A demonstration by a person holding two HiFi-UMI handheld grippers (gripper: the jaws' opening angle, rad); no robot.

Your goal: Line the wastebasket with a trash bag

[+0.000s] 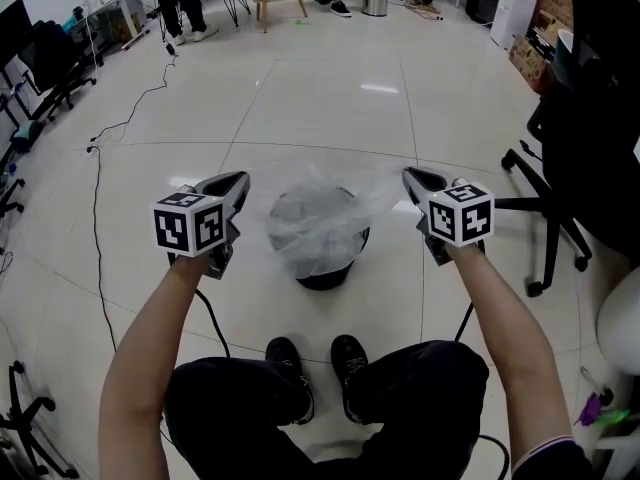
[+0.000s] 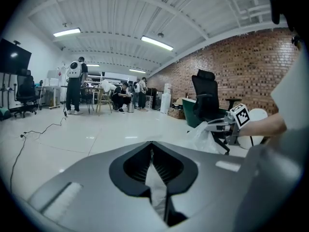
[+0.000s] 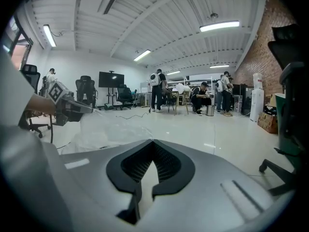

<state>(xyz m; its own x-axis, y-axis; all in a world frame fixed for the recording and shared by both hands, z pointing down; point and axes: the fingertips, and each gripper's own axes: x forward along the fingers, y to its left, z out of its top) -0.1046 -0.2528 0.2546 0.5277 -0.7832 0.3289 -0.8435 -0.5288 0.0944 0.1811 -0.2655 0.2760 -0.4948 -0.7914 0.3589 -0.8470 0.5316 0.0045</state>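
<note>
A clear trash bag [image 1: 322,211] hangs stretched between my two grippers over a black wastebasket [image 1: 330,270] on the floor; its lower part sags into the basket's mouth. My left gripper [image 1: 240,182] is shut on the bag's left edge, and a strip of film [image 2: 154,180] shows between its jaws. On the bag's right edge my right gripper [image 1: 410,177] is also shut, with film [image 3: 144,187] in the gap. In each gripper view the other gripper shows across the bag: the right gripper [image 2: 216,125] from the left, the left gripper [image 3: 73,108] from the right.
A black office chair [image 1: 565,158] stands close on the right. A cable [image 1: 98,173] runs over the tiled floor at left. The person's shoes [image 1: 290,360] are just behind the basket. People, tables and a metal bin [image 1: 375,0] are far off.
</note>
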